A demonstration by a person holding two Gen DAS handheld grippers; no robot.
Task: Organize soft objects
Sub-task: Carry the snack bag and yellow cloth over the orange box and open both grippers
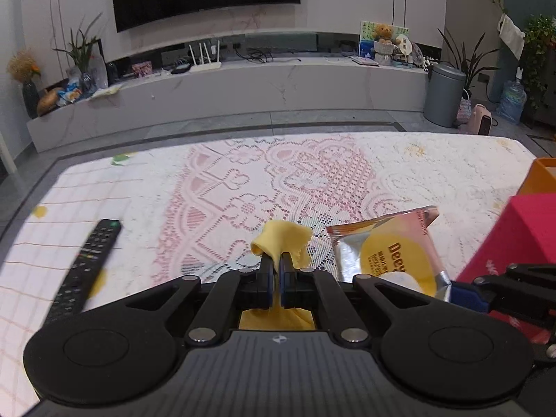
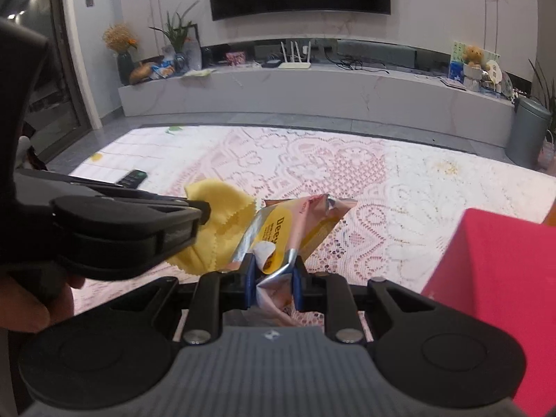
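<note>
My left gripper (image 1: 277,260) is shut on a small yellow cloth (image 1: 283,239), which bunches above its tips and hangs below them, lifted off the lace-covered table (image 1: 243,180). Seen from the right wrist, the same yellow cloth (image 2: 222,219) dangles from the left gripper (image 2: 205,213) at the left. My right gripper (image 2: 272,264) is shut on a crumpled pink and silver packet with a yellow disc (image 2: 288,229), held up just right of the cloth. That packet (image 1: 392,246) and the right gripper's blue pad (image 1: 465,293) show at the right of the left wrist view.
A black remote control (image 1: 87,267) lies at the table's left. A red box (image 2: 504,295) stands at the right, with an orange box (image 1: 540,175) behind it. Beyond the table runs a low TV bench (image 1: 226,93) and a grey bin (image 1: 443,93).
</note>
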